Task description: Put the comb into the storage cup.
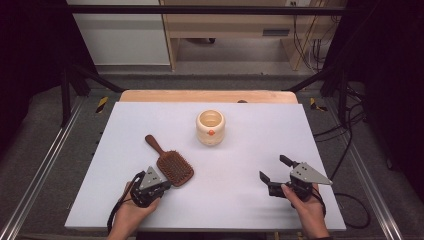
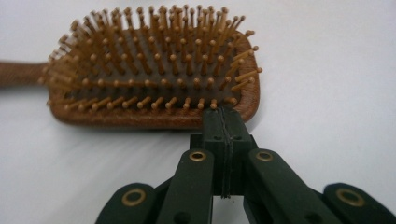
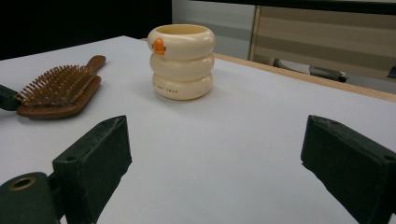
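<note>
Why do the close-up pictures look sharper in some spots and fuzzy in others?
In the left gripper view the hairbrush bristles are crisp while the gripper arms at the bottom edge go soft. In the right gripper view the cream holder is sharp and the near pads blur. The high view is evenly lit, with dark surroundings.

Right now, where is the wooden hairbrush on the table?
In the high view the wooden hairbrush lies bristles up on the table's left half, just ahead of the closed left gripper, with the cream ringed cup farther back to its right.
</note>
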